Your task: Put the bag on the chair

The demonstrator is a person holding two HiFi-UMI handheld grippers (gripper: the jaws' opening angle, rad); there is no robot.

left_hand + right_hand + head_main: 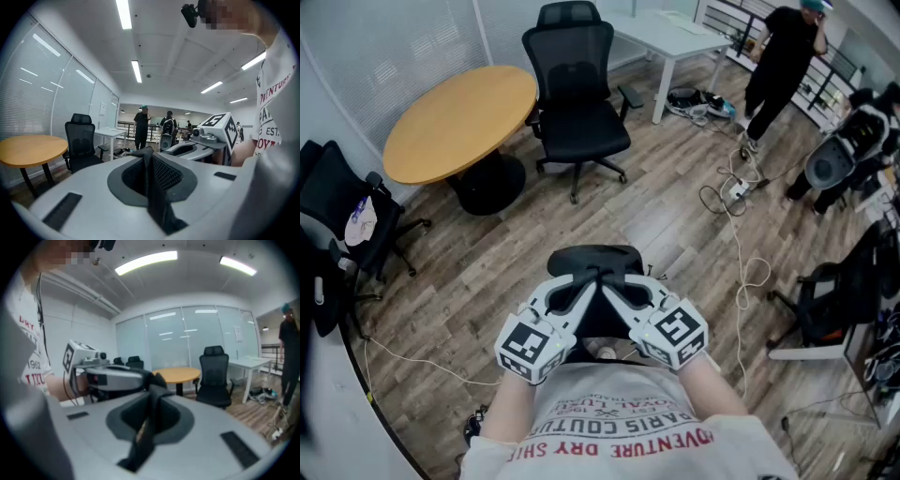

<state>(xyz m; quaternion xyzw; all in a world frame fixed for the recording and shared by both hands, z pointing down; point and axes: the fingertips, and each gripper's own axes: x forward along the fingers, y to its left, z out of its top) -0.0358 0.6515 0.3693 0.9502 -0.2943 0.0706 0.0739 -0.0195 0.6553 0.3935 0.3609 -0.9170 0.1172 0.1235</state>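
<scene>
The left gripper (149, 158) and the right gripper (154, 386) are both clamped on thin black straps of the bag (598, 257), which hangs just below and between them. The chair (577, 120) stands well ahead of the jaws. A pinch this narrow could slip mid-carry, or the bag could swing and slide off the seat

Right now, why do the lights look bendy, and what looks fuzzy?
Left gripper view: the wide lens bows the ceiling lights and darkens the corners. Right gripper view: same bowing; the black bag pinched in the right gripper is blurred up close. Head view: evenly lit, and the floor boards curve near the edges.
</scene>
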